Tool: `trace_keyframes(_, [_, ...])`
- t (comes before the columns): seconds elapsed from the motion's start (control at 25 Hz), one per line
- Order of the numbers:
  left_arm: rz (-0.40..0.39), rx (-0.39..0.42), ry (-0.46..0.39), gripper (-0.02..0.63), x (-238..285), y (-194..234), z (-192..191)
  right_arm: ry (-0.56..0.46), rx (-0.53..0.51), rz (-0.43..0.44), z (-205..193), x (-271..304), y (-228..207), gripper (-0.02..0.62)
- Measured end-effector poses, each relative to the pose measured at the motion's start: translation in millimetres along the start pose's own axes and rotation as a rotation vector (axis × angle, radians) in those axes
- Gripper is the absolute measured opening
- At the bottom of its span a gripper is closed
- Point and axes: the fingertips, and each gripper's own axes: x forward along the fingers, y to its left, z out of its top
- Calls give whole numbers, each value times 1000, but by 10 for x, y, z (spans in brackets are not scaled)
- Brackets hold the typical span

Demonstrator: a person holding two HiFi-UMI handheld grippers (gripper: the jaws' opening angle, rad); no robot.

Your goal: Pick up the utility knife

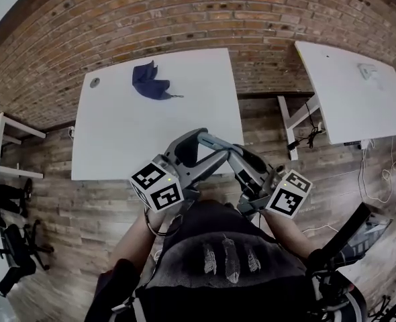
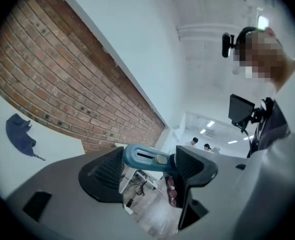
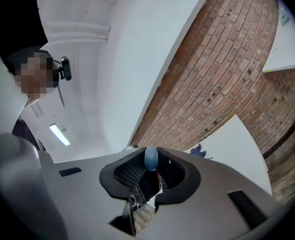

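Slippage of the utility knife [image 2: 145, 157] judged the likeliest trouble: pinched, apparently by one end only, in the clenched right gripper [image 3: 150, 170], with its blue handle reaching across the gap of the released, wide-spread left gripper [image 2: 148, 173]. Could have twisted in so short a hold, or been knocked loose by a left pad on withdrawal, and fallen to the wooden floor [image 1: 84, 200]. Up in the air on the near side, well short of the white table [image 1: 151, 139] farther off and the dark blue cloth [image 1: 151, 82] near its far edge. Held with both grippers close together, roughly level, tips turned toward each other, left one on the left, marker cubes [image 1: 156, 186] at the near ends.
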Motion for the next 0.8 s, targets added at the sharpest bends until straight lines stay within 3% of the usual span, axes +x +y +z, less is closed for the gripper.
trace_keyframes(0.12, [28,34,14,250,-37,-12,-40,-3,-6,11,16,-68,21,66])
trace_keyframes(0.32, [19,-43,-12,207,-85,-22,-54,27,-66,18,25,-119,66,66])
trace_keyframes(0.48, [28,-100,-43,192,-174,58,-51,39,-66,20,18,-139,76,66])
trace_keyframes(0.8, [-3,-130,-82,167,-318,136,17,63,-56,44,-14,-91,140,66])
